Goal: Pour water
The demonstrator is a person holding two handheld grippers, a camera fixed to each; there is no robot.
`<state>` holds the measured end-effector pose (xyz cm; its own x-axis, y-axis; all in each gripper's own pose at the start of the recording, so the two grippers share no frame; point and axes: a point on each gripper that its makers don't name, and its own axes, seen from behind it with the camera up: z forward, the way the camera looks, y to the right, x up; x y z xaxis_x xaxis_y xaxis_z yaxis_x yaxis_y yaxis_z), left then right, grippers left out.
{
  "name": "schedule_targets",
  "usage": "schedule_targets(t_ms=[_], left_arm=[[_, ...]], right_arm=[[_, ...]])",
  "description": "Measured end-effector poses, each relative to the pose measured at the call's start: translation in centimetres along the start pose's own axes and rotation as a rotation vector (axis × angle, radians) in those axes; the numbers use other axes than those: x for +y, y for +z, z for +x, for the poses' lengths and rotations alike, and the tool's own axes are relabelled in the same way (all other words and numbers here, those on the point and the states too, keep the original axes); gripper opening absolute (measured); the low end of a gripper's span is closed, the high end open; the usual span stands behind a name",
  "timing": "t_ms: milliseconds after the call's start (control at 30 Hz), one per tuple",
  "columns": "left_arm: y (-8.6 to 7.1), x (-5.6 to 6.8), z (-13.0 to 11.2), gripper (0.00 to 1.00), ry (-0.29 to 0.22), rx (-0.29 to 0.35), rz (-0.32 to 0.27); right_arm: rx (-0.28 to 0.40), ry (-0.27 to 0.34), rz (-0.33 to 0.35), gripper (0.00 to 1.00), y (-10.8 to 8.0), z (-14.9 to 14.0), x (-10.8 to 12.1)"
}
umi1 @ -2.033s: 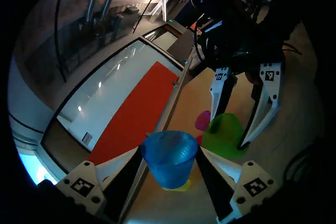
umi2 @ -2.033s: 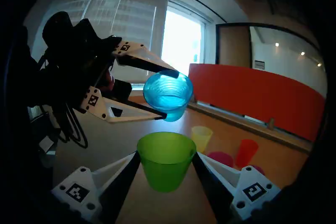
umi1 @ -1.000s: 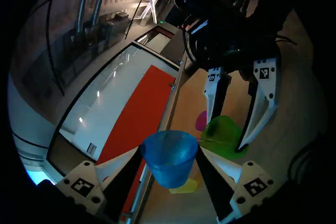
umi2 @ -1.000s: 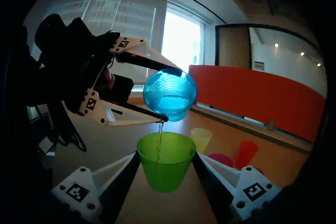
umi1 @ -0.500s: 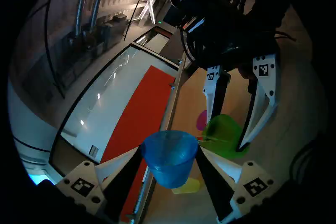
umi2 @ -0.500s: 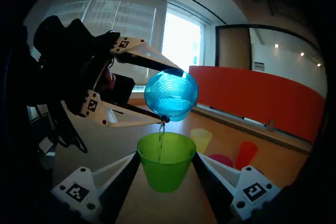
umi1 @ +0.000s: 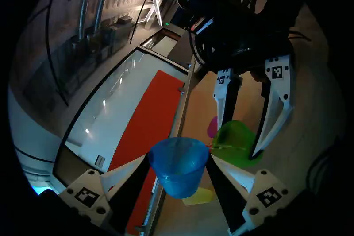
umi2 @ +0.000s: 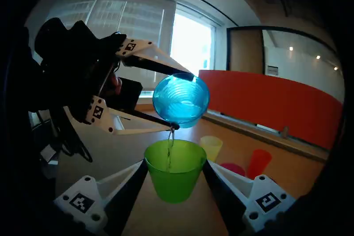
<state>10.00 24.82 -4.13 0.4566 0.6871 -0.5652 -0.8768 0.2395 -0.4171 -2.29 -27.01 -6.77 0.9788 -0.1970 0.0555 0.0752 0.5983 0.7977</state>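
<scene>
My left hand-held gripper (umi1: 178,158) clamps the tilted blue cup (umi2: 180,99); a thin water stream (umi2: 168,149) falls into the green cup (umi2: 175,183) clamped in my right hand-held gripper (umi2: 175,162).

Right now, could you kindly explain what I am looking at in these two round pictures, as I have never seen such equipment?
There is no robot: a person holds a two-fingered tool in each hand, with a fisheye camera riding on each. The left gripper view looks along the left hand-held gripper, clamped on a tipped blue cup. The right gripper view looks along the right hand-held gripper, clamped on a green cup. A thin stream of water runs from blue to green. On the wooden table behind stand a yellow cup, a pink cup and an orange cup.
</scene>
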Motion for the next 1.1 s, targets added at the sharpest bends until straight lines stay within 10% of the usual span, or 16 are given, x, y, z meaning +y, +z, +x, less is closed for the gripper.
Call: schedule_targets(t_ms=[1100], left_arm=[[0.06,-0.01,0.52,0.87,0.069,0.006,0.0]], right_arm=[[0.007,0.0,-0.003,0.91,-0.15,0.34,0.09]])
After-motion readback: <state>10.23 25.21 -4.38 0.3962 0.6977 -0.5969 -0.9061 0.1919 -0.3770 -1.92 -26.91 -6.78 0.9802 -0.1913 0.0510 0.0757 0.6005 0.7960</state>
